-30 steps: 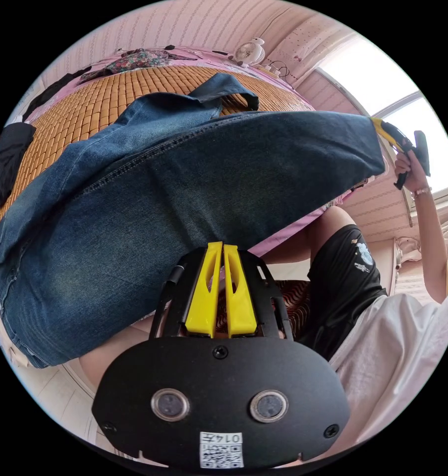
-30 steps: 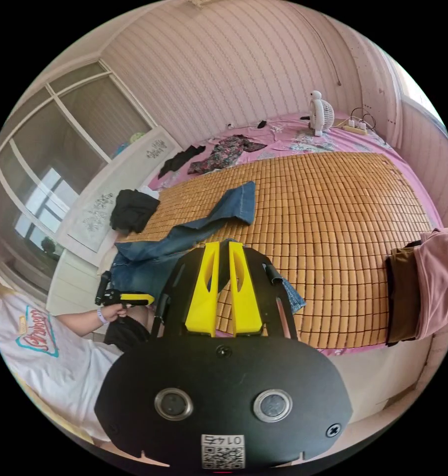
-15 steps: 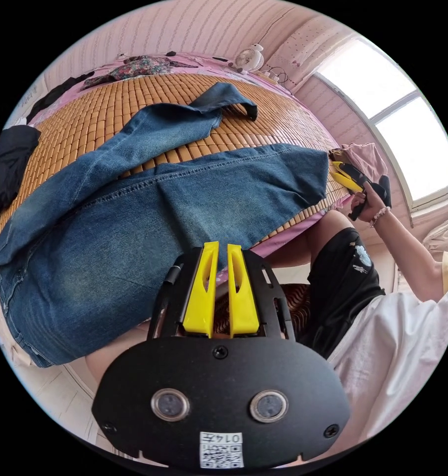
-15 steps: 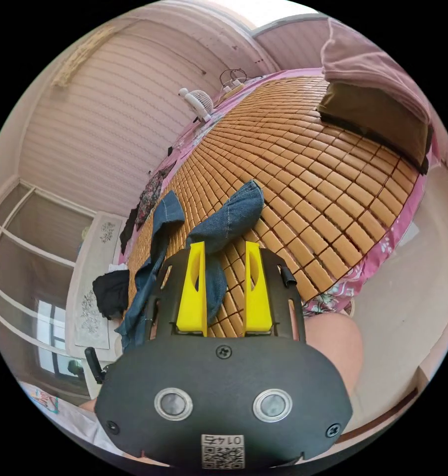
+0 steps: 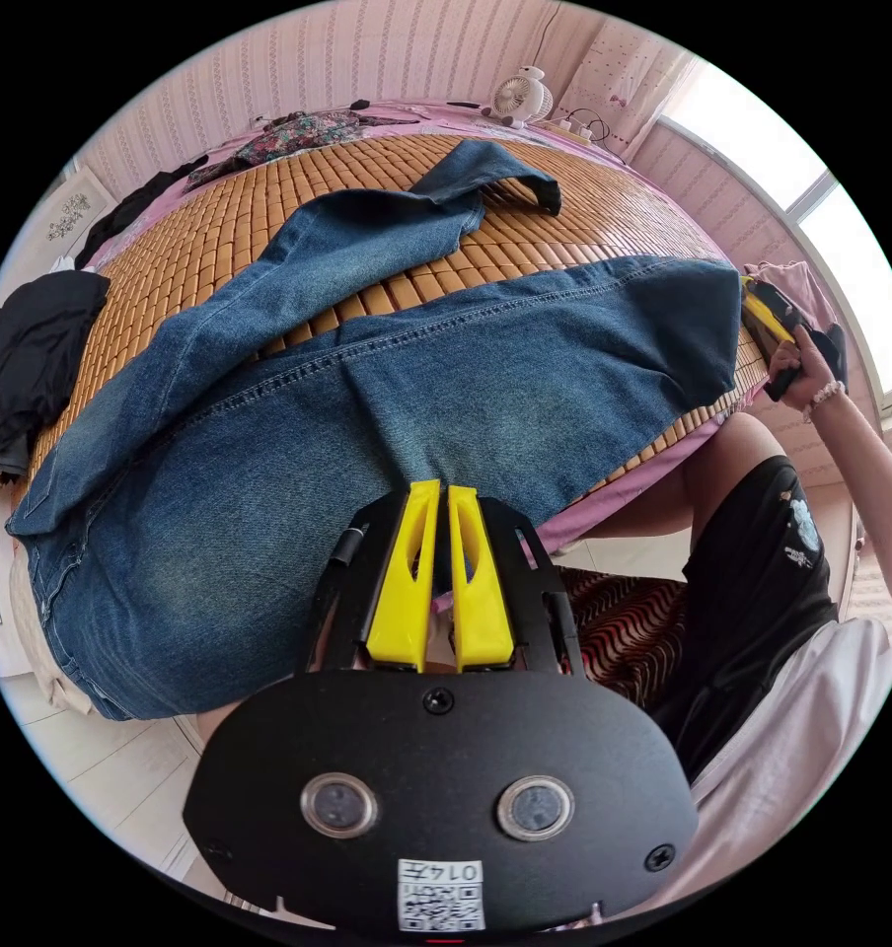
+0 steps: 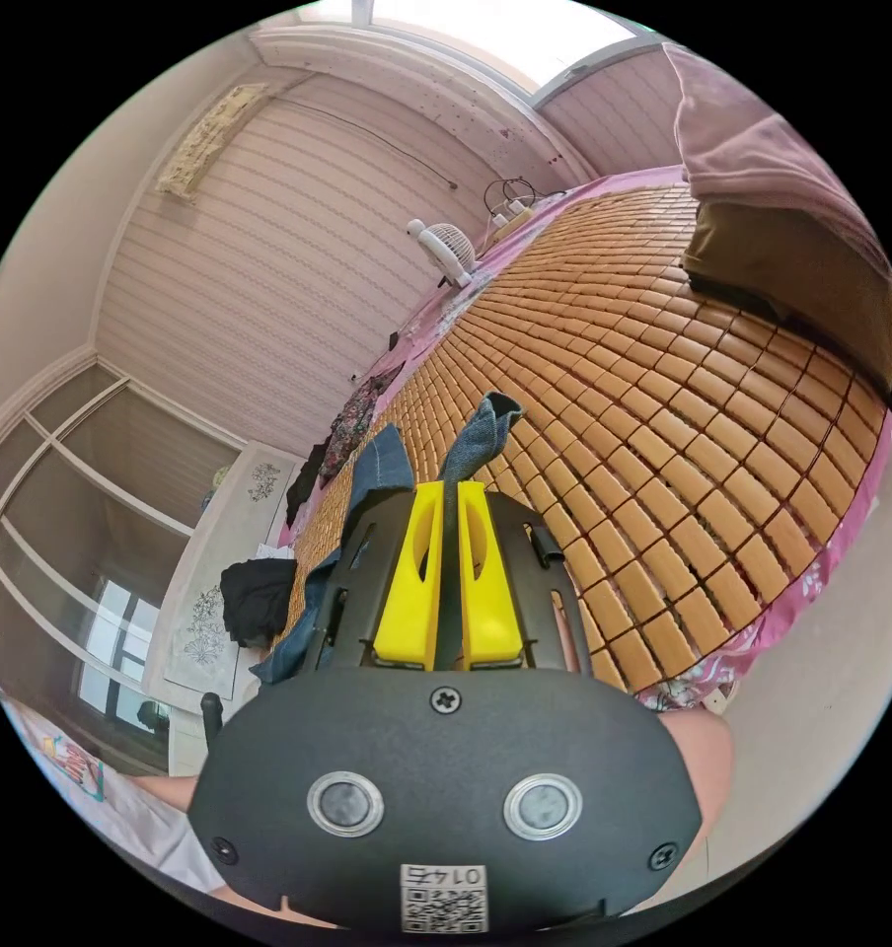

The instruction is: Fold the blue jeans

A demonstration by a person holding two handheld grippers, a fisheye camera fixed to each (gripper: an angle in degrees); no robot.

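Between the yellow fingers (image 5: 407, 582) of our left gripper (image 5: 432, 493) we see a strip of denim, with both tips pressed against the near edge of the blue jeans (image 5: 387, 395); we judge them clenched on the fabric at about mid-thigh of the near leg. Our right gripper (image 6: 449, 488) has its two fingers (image 6: 411, 582) drawn almost together with a dark band of denim running up between them, so we read it as pinching the hem of that same leg; in the left gripper view it sits at the far end of the leg (image 5: 762, 311), held by a hand (image 5: 796, 355). Outward from the grips, the jeans lie across a bamboo mat (image 5: 219, 217) on the bed (image 5: 446, 116), the near leg stretched flat along the bed's edge and the other leg angled away with its cuff curled over. A dark garment (image 5: 32, 365) sits at one corner, a small fan (image 5: 523, 97) stands at the far end, and folded brown and pink cloth (image 6: 791, 256) lies near the right gripper. The risks, as we judge them: both holds are shallow edge pinches, so the heavy denim could slip free when lifted; the waist end hangs past the bed's edge and could drag the jeans down; and the splayed far leg could make any fold crooked unless the legs are first aligned.
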